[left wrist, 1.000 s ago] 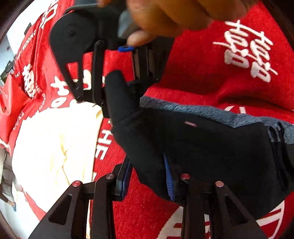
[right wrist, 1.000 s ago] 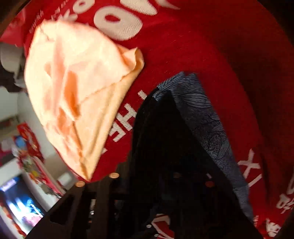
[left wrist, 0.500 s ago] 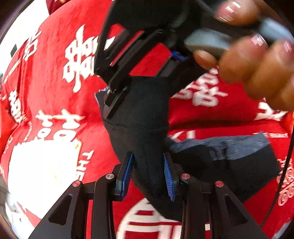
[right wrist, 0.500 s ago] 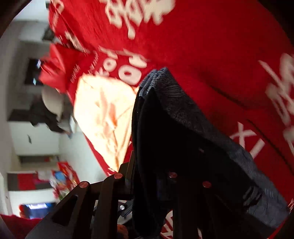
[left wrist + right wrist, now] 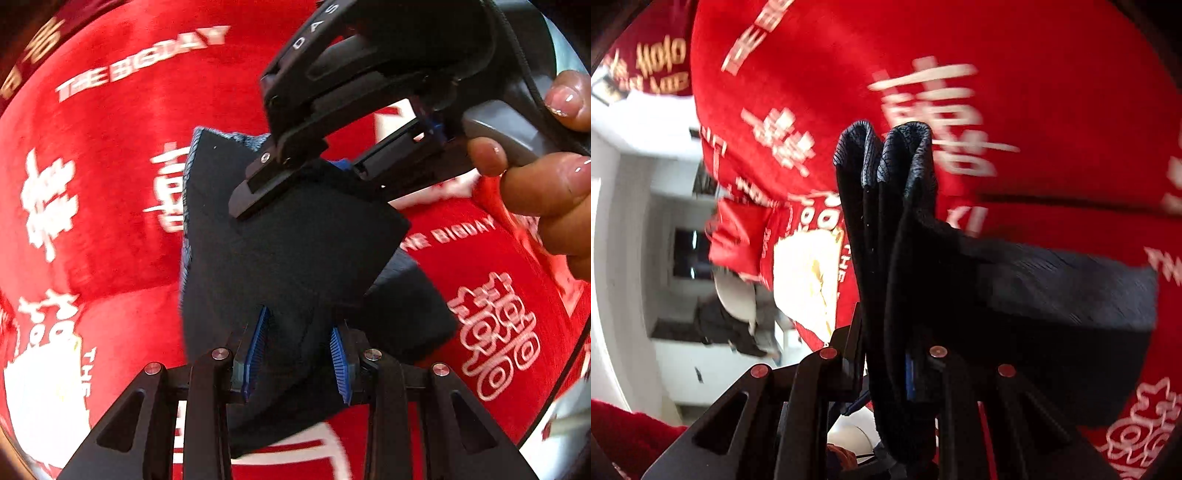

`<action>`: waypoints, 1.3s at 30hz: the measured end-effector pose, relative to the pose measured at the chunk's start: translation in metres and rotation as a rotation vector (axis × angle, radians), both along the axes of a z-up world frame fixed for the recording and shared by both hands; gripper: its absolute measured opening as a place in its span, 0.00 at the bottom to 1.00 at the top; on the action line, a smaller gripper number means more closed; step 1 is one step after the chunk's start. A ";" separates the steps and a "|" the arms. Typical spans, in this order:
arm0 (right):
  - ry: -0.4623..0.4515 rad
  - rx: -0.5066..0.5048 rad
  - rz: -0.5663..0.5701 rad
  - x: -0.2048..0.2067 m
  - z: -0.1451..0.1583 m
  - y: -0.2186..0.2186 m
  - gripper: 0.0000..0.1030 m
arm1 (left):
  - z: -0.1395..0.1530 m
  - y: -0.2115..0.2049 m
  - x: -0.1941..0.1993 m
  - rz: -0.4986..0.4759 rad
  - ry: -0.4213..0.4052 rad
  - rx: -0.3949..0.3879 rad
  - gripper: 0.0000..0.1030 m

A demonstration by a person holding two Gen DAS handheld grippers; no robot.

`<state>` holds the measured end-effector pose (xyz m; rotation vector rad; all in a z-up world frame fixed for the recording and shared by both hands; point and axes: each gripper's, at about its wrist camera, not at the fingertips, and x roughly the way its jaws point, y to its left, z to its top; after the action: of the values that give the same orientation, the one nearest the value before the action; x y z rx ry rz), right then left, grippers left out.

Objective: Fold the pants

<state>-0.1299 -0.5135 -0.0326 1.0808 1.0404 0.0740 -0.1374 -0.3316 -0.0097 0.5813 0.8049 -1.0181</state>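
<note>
The dark navy pants (image 5: 288,251) are folded into a thick bundle and held up over the red printed cloth (image 5: 110,155). My left gripper (image 5: 297,354) is shut on the bundle's near edge between its blue pads. My right gripper (image 5: 295,177) shows at the top of the left wrist view, clamped on the far edge, with the person's hand (image 5: 546,177) behind it. In the right wrist view my right gripper (image 5: 886,369) is shut on the pants (image 5: 908,258), whose folded layers stand up between the fingers and hang to the right.
The red cloth (image 5: 1034,92) with white characters covers the whole work surface. A pale yellow-white garment (image 5: 805,280) lies on it at the left, also at the lower left of the left wrist view (image 5: 40,398). A room with white walls lies beyond the cloth's edge.
Both grippers have lifted and swung the pants over the cloth. The bundle now hangs more compactly between them, and the pale garment has slid toward the frame edges.
</note>
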 end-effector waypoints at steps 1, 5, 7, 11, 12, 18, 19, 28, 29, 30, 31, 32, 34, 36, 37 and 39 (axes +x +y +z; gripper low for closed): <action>0.001 0.007 -0.021 -0.011 -0.004 -0.005 0.17 | -0.004 -0.007 -0.009 -0.020 -0.001 0.011 0.33; 0.020 0.027 -0.112 -0.060 -0.026 -0.032 0.17 | -0.020 -0.032 -0.039 -0.105 -0.005 0.057 0.33; 0.031 0.035 -0.144 -0.075 -0.035 -0.040 0.17 | -0.027 -0.041 -0.048 -0.136 -0.006 0.073 0.33; 0.080 0.049 -0.185 -0.099 -0.064 -0.051 0.17 | -0.047 -0.056 -0.071 -0.182 -0.002 0.122 0.33; 0.094 0.053 -0.189 -0.100 -0.072 -0.052 0.17 | -0.051 -0.057 -0.073 -0.184 0.002 0.139 0.33; 0.139 0.049 -0.202 -0.115 -0.107 -0.058 0.20 | -0.073 -0.060 -0.080 -0.196 0.001 0.206 0.33; 0.146 0.044 -0.206 -0.116 -0.109 -0.058 0.20 | -0.075 -0.061 -0.080 -0.198 0.003 0.213 0.33; 0.271 -0.129 -0.169 -0.122 -0.102 -0.045 0.35 | -0.066 -0.051 -0.061 -0.134 0.115 0.224 0.70; 0.286 -0.155 -0.160 -0.122 -0.100 -0.042 0.38 | -0.062 -0.048 -0.056 -0.124 0.111 0.225 0.70; 0.301 -0.182 -0.152 -0.122 -0.098 -0.038 0.42 | -0.059 -0.045 -0.053 -0.113 0.105 0.230 0.70; 0.314 -0.199 -0.146 -0.123 -0.097 -0.036 0.44 | -0.057 -0.042 -0.048 -0.099 0.106 0.233 0.70; 0.332 -0.216 -0.140 -0.124 -0.096 -0.032 0.49 | -0.055 -0.038 -0.041 -0.078 0.124 0.235 0.70; 0.367 -0.253 -0.132 -0.127 -0.093 -0.026 0.54 | -0.054 -0.031 -0.023 -0.027 0.173 0.248 0.70; 0.390 -0.287 -0.121 -0.129 -0.092 -0.020 0.58 | -0.055 -0.025 -0.009 0.014 0.193 0.269 0.70; 0.400 -0.301 -0.115 -0.130 -0.092 -0.018 0.58 | -0.056 -0.021 -0.002 0.034 0.199 0.279 0.70; 0.434 -0.340 -0.102 -0.130 -0.093 -0.012 0.63 | -0.056 -0.012 0.013 0.081 0.214 0.285 0.70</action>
<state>-0.2596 -0.5250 -0.1251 0.8520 1.3256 -0.4239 -0.1240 -0.3436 -0.0652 0.6834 1.1663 -0.9065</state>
